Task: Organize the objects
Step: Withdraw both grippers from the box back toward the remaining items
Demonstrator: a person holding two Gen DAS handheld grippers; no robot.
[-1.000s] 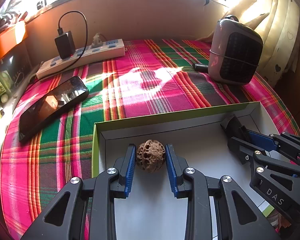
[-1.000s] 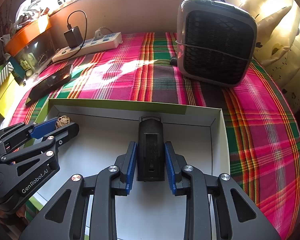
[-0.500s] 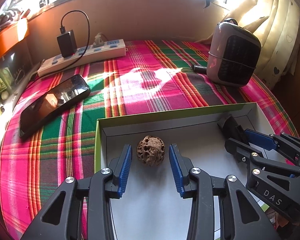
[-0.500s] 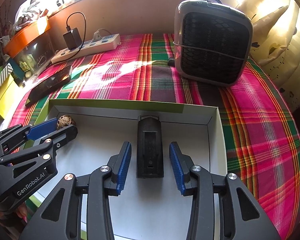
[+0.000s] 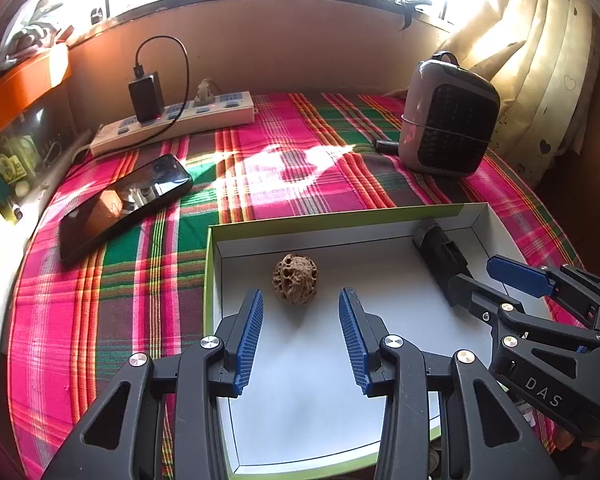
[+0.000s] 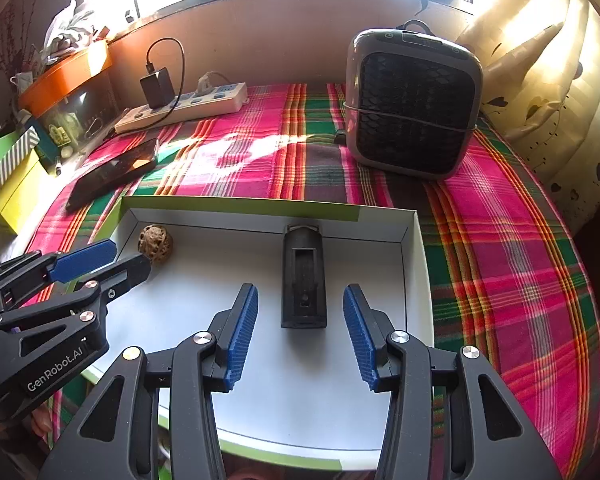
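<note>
A: Nearest, the left claw [image 5: 300,336] and right claw [image 6: 296,332] both hang spread, gripping nothing.

B: The brown pitted walnut [image 5: 295,278] and black plastic block [image 6: 303,280] lie in the white cardboard tray [image 6: 414,280]. Farther left, a black phone [image 5: 120,206] sits outside.

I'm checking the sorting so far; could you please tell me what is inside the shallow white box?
The white box holds a wrinkled walnut near its left wall and a black rectangular device against its far wall, apart. The near floor is partly covered by both hand-held grippers.
</note>
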